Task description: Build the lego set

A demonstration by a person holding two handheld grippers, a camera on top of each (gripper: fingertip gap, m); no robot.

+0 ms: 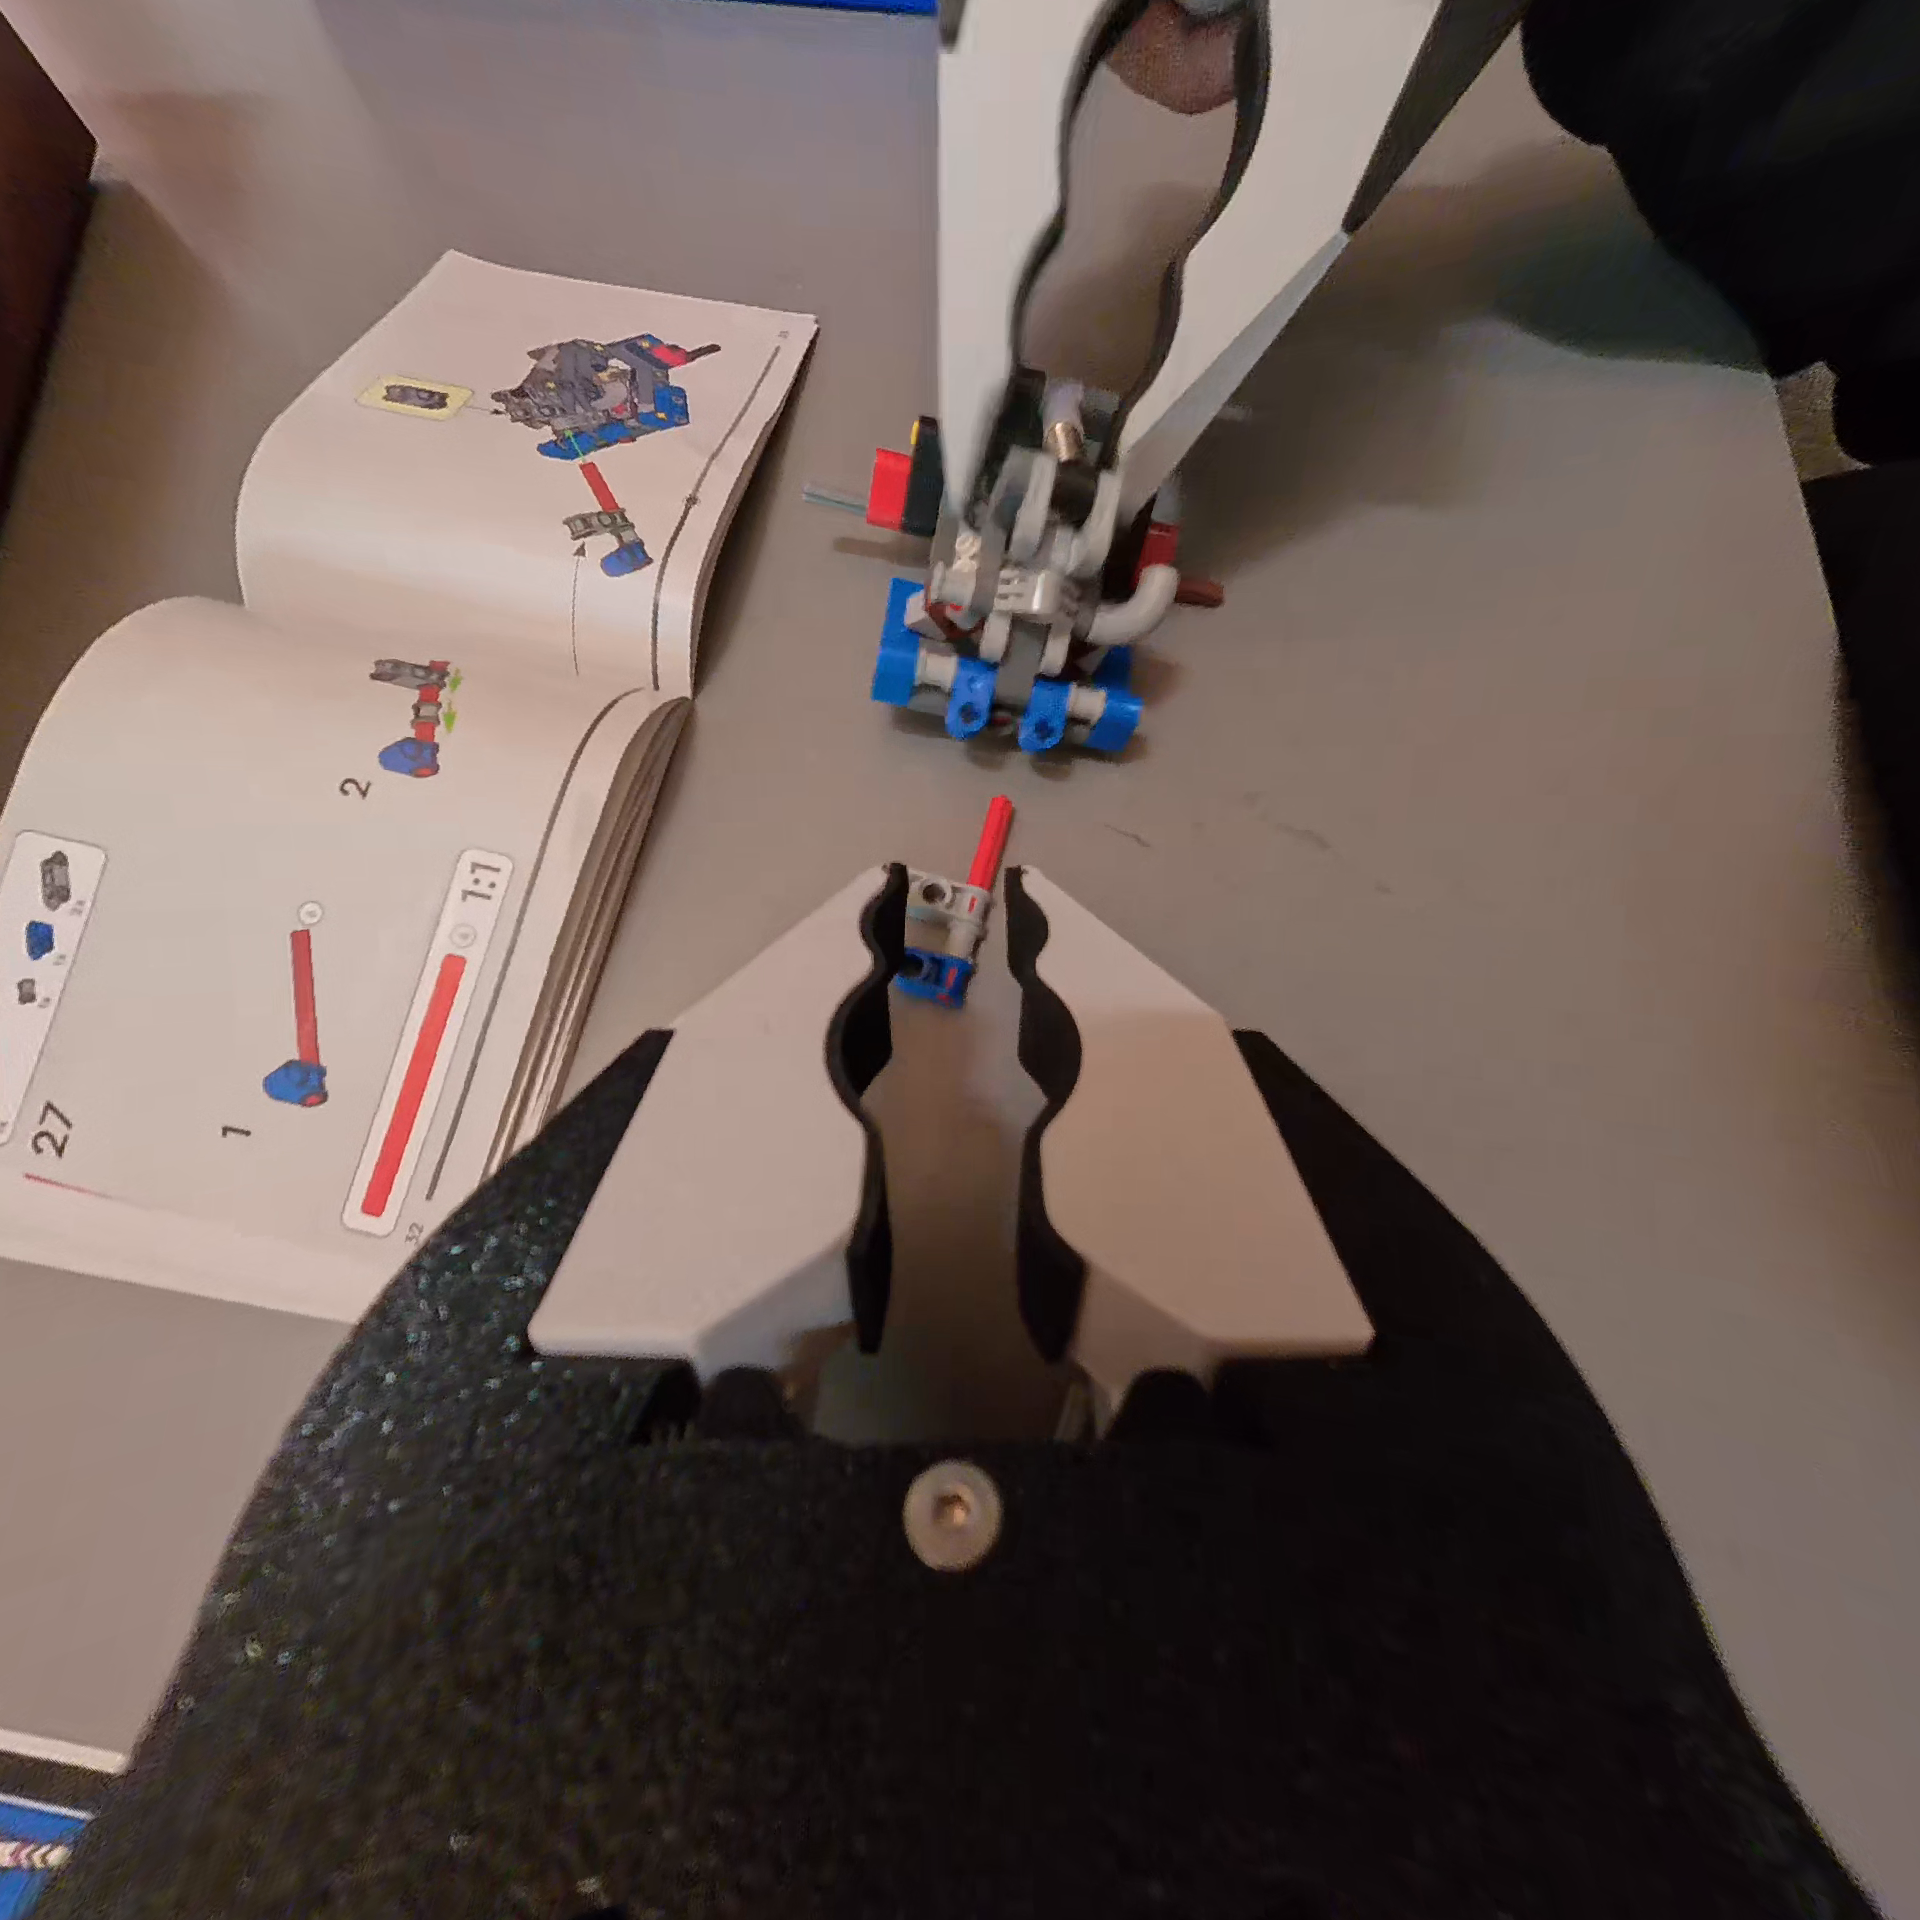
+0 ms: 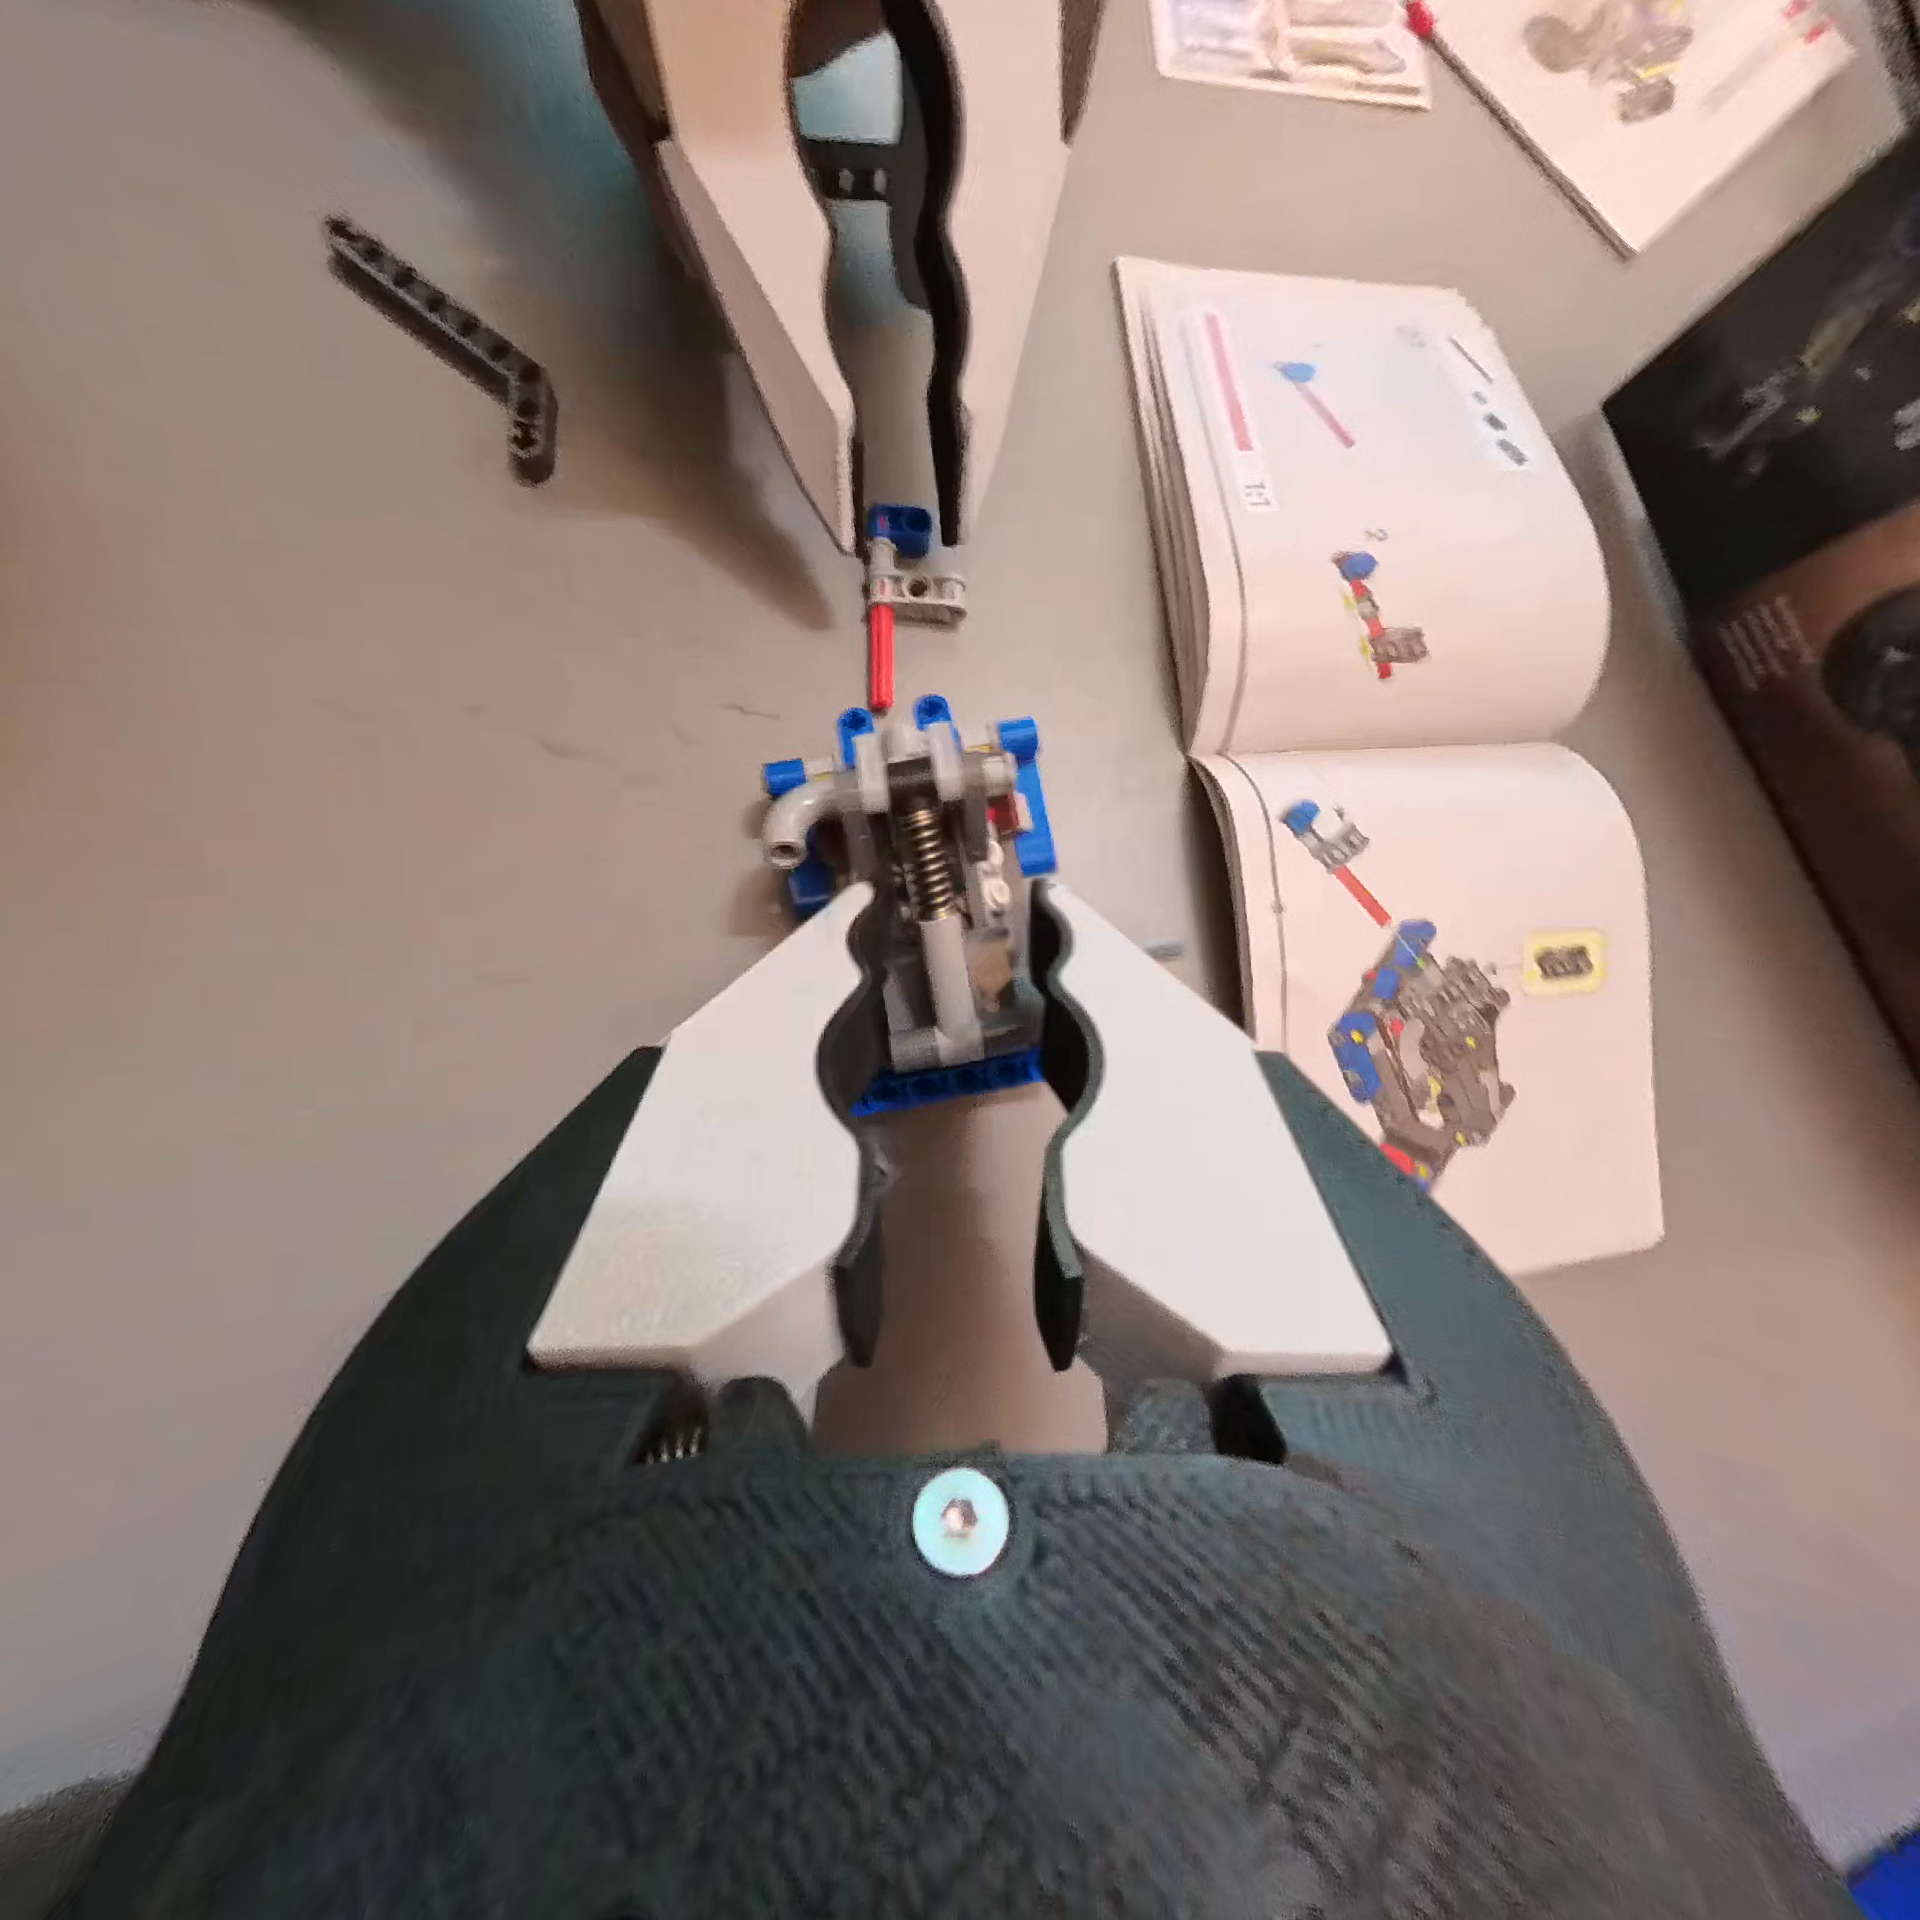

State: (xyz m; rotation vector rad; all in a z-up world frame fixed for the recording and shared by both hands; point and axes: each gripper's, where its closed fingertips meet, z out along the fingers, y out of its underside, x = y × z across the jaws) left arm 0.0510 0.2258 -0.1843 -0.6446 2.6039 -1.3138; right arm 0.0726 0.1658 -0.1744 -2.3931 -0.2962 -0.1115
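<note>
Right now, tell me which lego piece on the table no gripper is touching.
The dark grey angled beam, lying loose by itself. The right gripper grips the blue-grey assembly; the left gripper holds the red axle subassembly.

Grey table (image 1: 1455, 935): open booklet (image 1: 343, 831), black beam (image 2: 447, 332).

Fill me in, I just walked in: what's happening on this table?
A person is building a Lego model with two handheld grippers. The right gripper clamps the main blue-and-grey assembly. The left gripper holds a small piece with a red axle, pointed at the assembly, not yet inserted. The instruction booklet lies open alongside.
</note>
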